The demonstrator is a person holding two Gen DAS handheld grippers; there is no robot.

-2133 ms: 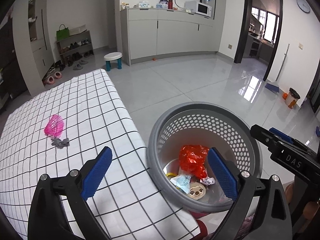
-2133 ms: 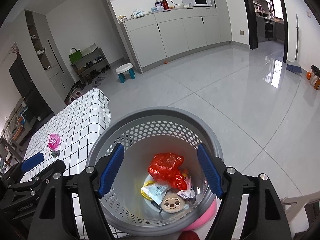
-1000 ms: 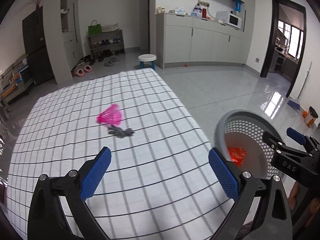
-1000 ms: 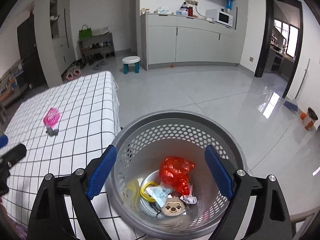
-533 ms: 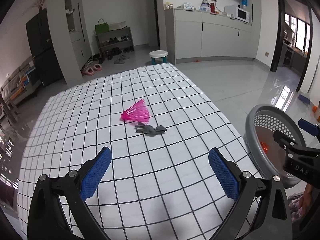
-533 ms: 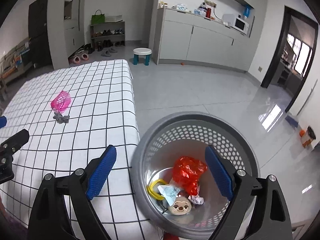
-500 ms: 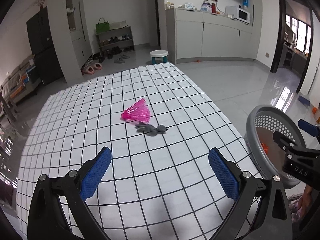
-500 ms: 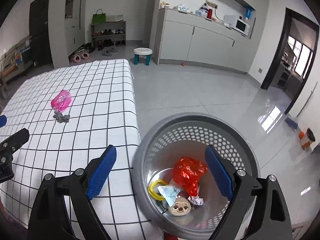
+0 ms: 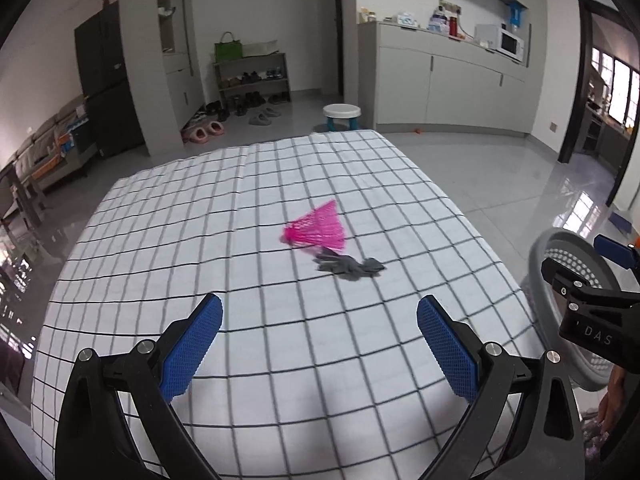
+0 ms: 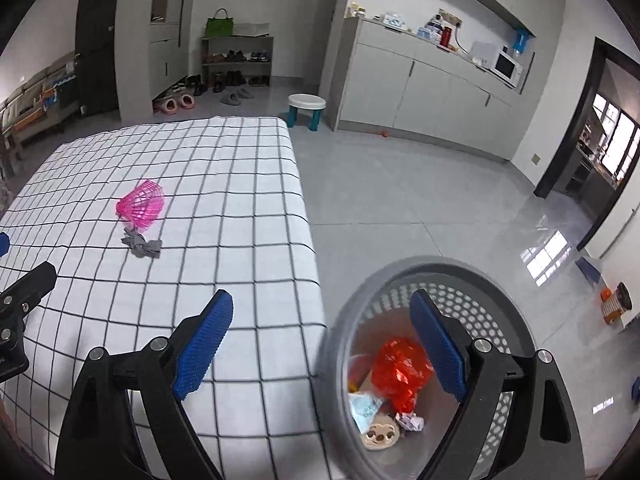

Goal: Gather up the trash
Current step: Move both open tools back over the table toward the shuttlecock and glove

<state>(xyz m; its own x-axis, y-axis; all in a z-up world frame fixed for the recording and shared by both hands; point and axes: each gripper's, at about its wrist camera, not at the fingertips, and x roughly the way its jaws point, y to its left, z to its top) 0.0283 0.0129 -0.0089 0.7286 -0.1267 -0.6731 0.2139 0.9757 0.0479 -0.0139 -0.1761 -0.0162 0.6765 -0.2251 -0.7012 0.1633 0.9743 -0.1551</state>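
**Swung off the bin, 2 pcs left on the worktop**

Both my cams were over the basket (image 10: 516, 320) ~2 s ago; now I've panned left & the checked worktop (image 9: 200, 248) fills the left view. I read that as the last drop being done & the next pick starting.

Left gripper (image 9: 320, 344): jaws wide apart, nothing between them, hovering above the cloth w/ the targets ahead & slightly right. Right gripper (image 10: 320, 344): also wide & empty, straddling the worktop edge and the basket rim.

Trash not yet collected: pink shuttlecock (image 9: 316, 230) lying on its side mid-worktop, and a crumpled grey scrap (image 9: 348, 266) just beside it on my near side, touching or nearly so, can't tell which.

Basket sits on the floor off the worktop's right edge. Inside: red crinkled wrapper (image 10: 400, 372), pale blue packet (image 10: 364, 408), small white paper ball (image 10: 412, 424), round sloth-face pc (image 10: 380, 436), a bit of yellow at the left, partly hidden.

Guess: left goes for the grey scrap first since it's closer.
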